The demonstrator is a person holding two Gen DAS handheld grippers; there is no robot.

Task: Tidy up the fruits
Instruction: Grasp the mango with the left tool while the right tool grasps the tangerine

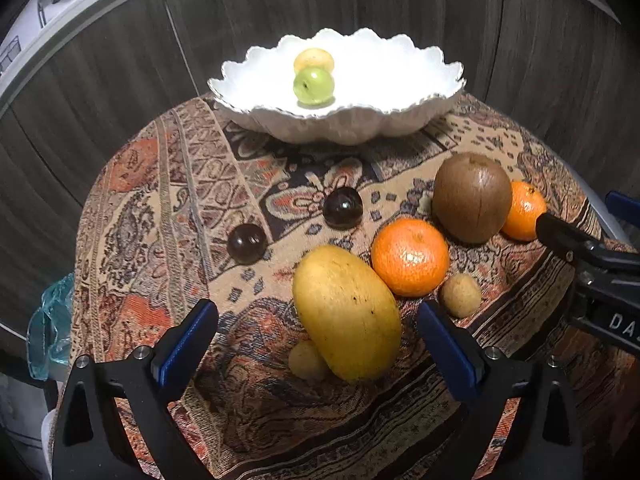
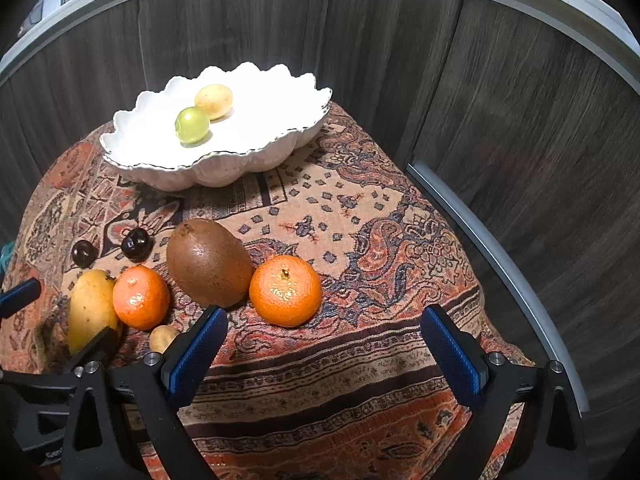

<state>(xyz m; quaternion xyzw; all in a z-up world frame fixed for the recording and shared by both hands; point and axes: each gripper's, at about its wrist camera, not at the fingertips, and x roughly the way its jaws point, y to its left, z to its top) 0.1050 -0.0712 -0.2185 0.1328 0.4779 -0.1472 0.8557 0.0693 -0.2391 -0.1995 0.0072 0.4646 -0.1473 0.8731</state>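
Observation:
A white scalloped bowl (image 1: 420,116) (image 2: 256,160) at the table's far side holds a green fruit (image 1: 314,85) (image 2: 192,125) and a small yellow fruit (image 1: 314,59) (image 2: 213,101). On the cloth lie a yellow mango (image 1: 346,312) (image 2: 91,308), two oranges (image 1: 410,262) (image 2: 285,290), the second (image 1: 524,210) (image 2: 141,297), a brown kiwi (image 1: 472,197) (image 2: 209,262), two dark plums (image 1: 343,207) (image 1: 247,243) and small tan fruits (image 1: 461,295) (image 1: 307,360). My left gripper (image 1: 318,332) is open, its fingers flanking the mango. My right gripper (image 2: 324,340) is open just before the nearer orange.
The round table wears a patterned red and beige cloth (image 1: 192,200) (image 2: 380,240). Dark wood cabinet fronts (image 1: 380,4) (image 2: 500,100) stand close behind. A teal plastic bag (image 1: 50,320) hangs at the left edge. The cloth's right side carries no fruit.

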